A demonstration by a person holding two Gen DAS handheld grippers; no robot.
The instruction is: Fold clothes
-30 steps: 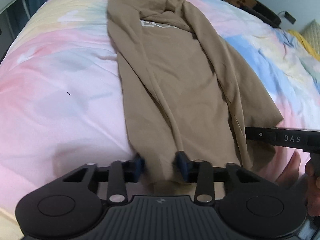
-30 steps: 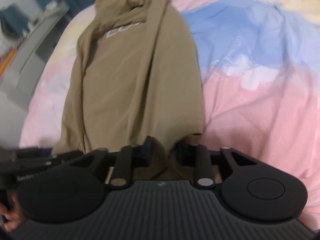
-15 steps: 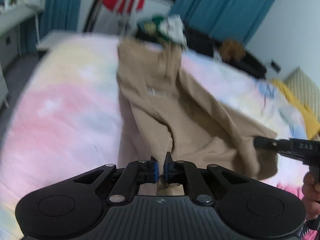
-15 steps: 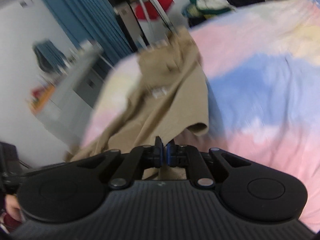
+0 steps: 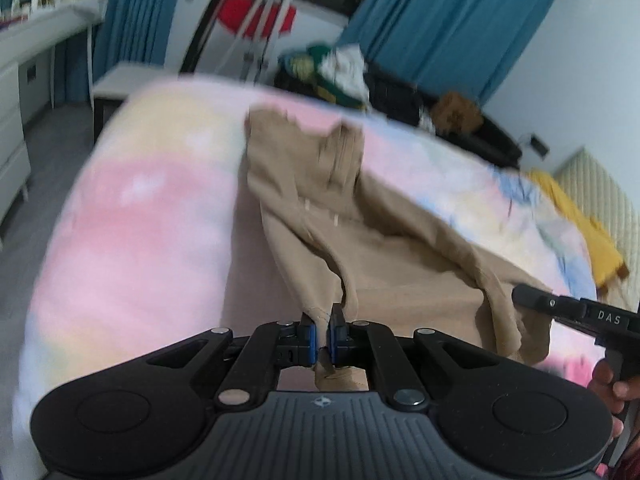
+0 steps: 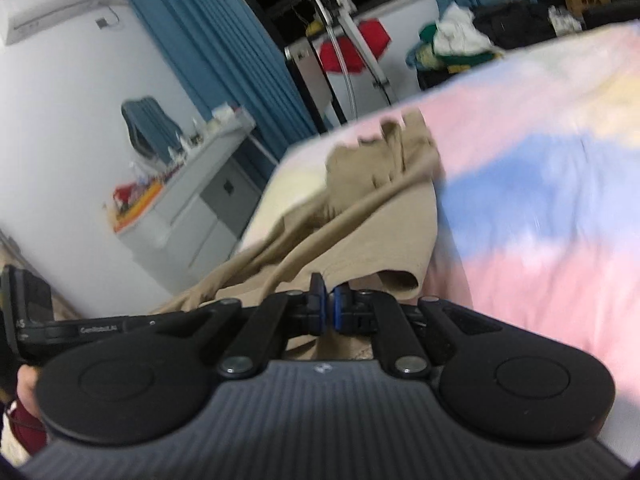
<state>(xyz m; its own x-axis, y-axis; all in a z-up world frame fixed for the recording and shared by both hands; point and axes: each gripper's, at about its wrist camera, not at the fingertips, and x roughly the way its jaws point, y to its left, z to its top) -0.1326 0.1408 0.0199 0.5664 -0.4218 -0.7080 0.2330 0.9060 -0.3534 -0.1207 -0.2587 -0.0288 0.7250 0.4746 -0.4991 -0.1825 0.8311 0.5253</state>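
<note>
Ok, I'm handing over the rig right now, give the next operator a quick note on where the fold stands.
Left gripper: shut on the shirt hem.
Right gripper: shut on the hem too, at the other bottom corner.
Shirt: tan, sides already folded in; collar end lies on the bed, bottom end is lifted off it.
Left to do: carry the hem toward the collar, lay it down, release both, smooth.

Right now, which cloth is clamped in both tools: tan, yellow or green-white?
The tan garment: left tool and right tool pinch its hem. The others lie untouched.
</note>
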